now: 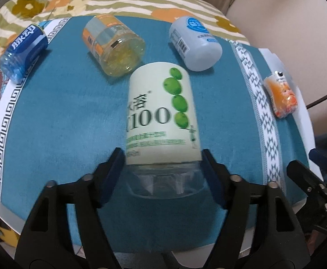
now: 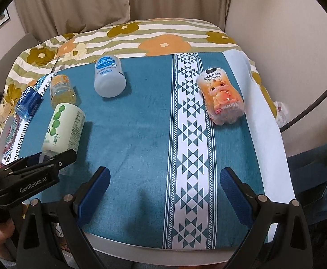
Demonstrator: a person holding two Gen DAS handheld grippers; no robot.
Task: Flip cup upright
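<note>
A: Your left gripper [image 1: 163, 174] has the cup [image 1: 161, 114] pinched at its clear end, one blue pad on each side, jaws pressed against the plastic. The cup lies on the blue cloth [image 1: 74, 116], left of middle, in front of the yellow jar [image 1: 114, 44].

B: And my right gripper [image 2: 163, 190]?

A: Jaws spread wide, holding nothing, hovering over the cloth near the patterned stripe [image 2: 190, 134]. Leave it out of the way.

B: Which way does the cup point?

A: Its long axis runs away from you, along the left fingers. The clear end is nearest you, between the pads; the labelled body stretches toward the far jars. In the right view it looks tilted, far end a little raised, though I can't say whether it touches the cloth.

B: Which end is the mouth?

A: I can't tell from these views, so check before you turn it.

B: How do I flip it well?

A: I'd keep the squeeze steady, since you grip near one end and the long body will want to swing. Lift clear of the cloth first, rotate your wrist slowly, and mind the white bottle [image 1: 194, 44] just beyond. Set it down flat before releasing.
</note>
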